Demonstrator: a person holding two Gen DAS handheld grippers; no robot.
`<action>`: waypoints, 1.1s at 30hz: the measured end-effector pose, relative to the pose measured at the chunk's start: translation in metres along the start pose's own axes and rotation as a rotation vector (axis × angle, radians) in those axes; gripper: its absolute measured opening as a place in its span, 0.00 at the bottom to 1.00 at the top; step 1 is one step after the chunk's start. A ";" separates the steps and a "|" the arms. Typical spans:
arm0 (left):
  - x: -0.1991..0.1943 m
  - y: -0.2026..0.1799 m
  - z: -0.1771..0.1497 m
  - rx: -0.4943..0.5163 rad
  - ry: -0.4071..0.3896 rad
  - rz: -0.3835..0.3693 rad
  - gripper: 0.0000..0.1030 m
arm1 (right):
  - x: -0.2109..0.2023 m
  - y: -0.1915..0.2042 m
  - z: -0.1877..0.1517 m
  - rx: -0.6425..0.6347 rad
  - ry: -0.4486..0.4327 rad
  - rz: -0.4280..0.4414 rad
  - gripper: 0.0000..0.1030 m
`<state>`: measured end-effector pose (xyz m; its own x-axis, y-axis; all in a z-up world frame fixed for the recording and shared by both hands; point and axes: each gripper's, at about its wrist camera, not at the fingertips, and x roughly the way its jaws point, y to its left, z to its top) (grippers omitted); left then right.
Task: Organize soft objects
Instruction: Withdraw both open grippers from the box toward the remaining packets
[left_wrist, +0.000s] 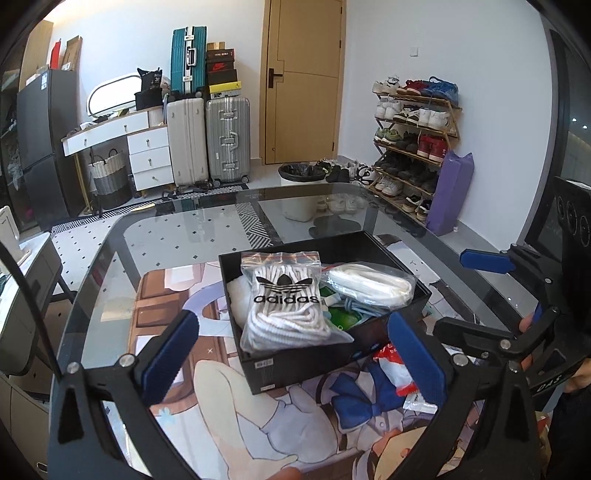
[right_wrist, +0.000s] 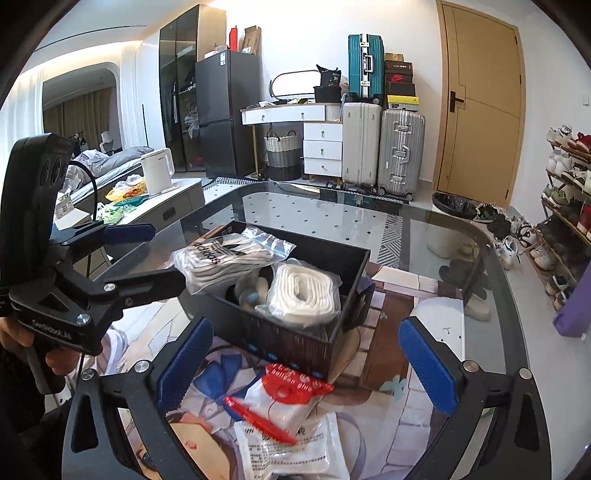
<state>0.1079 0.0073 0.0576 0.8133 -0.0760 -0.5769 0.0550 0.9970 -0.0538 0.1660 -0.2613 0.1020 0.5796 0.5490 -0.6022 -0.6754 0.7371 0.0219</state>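
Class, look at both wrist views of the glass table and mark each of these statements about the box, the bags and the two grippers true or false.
1. The clear zip bag of white laces printed "adidas" sits in the black cardboard box. True.
2. The left gripper grips that bag. False: its jaws stand open, holding nothing.
3. The red-and-white plastic packet lies inside the box. False: it lies on the table beside it.
4. The right gripper is open. True.

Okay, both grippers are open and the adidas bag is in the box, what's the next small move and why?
Probably bring the open right gripper down onto the red-and-white packet. It lies on the table outside the black box, while the adidas bag already rests inside.
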 end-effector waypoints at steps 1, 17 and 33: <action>-0.002 -0.001 -0.001 -0.001 -0.002 0.002 1.00 | -0.002 0.001 -0.002 0.002 0.001 0.002 0.99; -0.016 -0.006 -0.025 0.007 0.000 0.026 1.00 | -0.016 0.003 -0.022 0.015 0.056 0.006 0.99; -0.010 -0.017 -0.034 0.041 0.023 0.023 1.00 | 0.008 0.006 -0.051 -0.065 0.208 0.024 0.99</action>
<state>0.0794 -0.0097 0.0361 0.8010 -0.0530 -0.5963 0.0608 0.9981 -0.0070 0.1431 -0.2724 0.0566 0.4612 0.4678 -0.7540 -0.7197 0.6942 -0.0094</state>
